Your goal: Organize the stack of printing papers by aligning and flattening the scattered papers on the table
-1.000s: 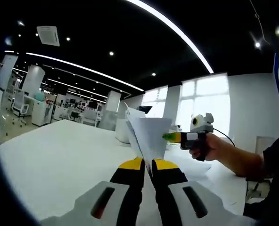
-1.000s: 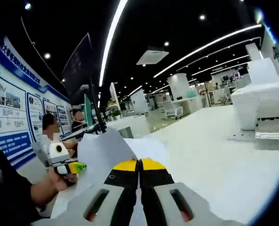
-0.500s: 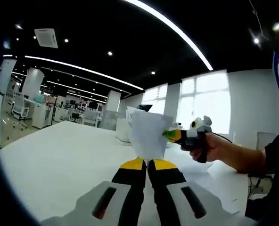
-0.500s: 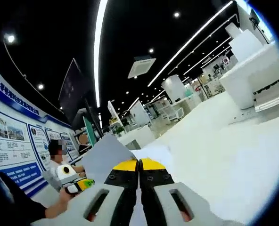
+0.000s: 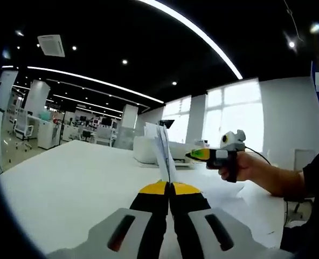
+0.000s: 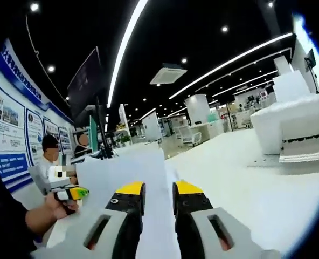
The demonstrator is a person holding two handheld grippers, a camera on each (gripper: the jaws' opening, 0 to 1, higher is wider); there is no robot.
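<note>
Papers [image 5: 164, 154] stand edge-on, pinched in my left tongs [image 5: 169, 188] over the white desk [image 5: 68, 178]; my right tongs [image 6: 158, 190] are spread, office lights overhead.

My left gripper [image 5: 169, 189] has two black jaws capped with yellow tips, rising from pale grey moulded bodies that each carry a dark oblong slot. My right gripper [image 6: 158, 190] is built the same, and from the left gripper view at three o'clock it shows a green-and-yellow nose with a thin black cable trailing off. At both views' edges I see my dark sleeves [image 5: 317, 178].
</note>
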